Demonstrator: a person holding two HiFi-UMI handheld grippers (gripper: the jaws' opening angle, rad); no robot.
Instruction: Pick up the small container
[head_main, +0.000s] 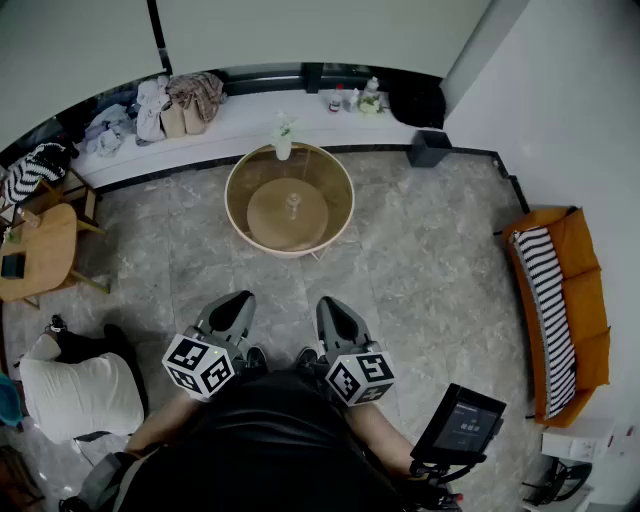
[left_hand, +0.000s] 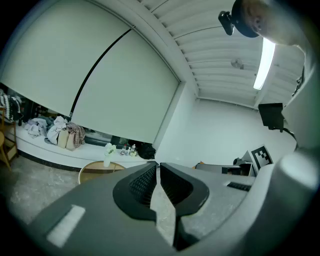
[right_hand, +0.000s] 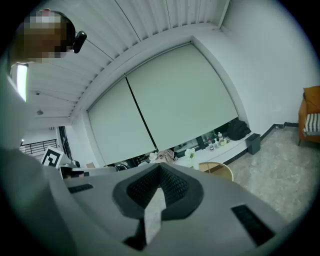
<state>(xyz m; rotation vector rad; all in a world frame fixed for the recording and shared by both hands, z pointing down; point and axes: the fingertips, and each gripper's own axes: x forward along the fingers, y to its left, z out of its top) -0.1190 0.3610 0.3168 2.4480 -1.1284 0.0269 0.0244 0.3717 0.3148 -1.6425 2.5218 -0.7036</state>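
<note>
The left tool (head_main: 237, 300) and the right tool (head_main: 335, 306) are both pressed together on nothing, held low in the frame against the body. We judge the step in hand to be the approach: walk up, spread one tool early, then come down squarely. The small container is probably the little object (head_main: 293, 204) at the middle of the round bench (head_main: 239, 216), upper centre (too small to be sure; small bottles (head_main: 352, 100) also stand on the window ledge (head_main: 250, 122)). The grey stone floor (head_main: 430, 250) is open, with an orange sofa (head_main: 578, 300) at the right edge.

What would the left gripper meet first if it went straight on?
The way looks free nearby. The left gripper likely clears the round table, then reaches the far wall; depth unclear.
</note>
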